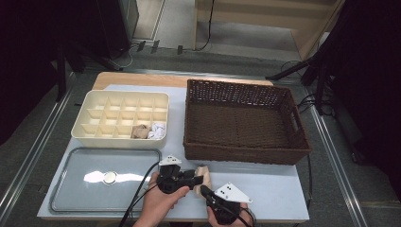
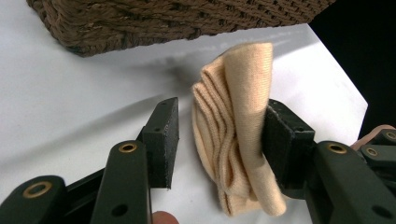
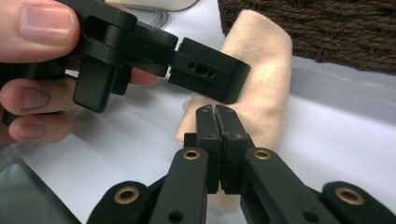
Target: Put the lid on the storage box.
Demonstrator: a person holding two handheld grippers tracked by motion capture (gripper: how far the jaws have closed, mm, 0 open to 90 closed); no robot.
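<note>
The folded peach knitted cloth lies on the white tabletop, just in front of the brown woven wicker basket. The left gripper stands spread around it, one pad touching the fabric. The right gripper is clenched tight against the cloth's near end; whether it pinches fabric cannot be told.

Ribbed knit cloth; rough woven wicker basket; glossy metal tray

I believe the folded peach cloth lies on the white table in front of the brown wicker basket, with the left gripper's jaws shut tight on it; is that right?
Not quite: the left gripper is open. The left gripper view shows a gap between one pad and the folded peach cloth. The cloth does lie on the white table in front of the brown wicker basket.
</note>
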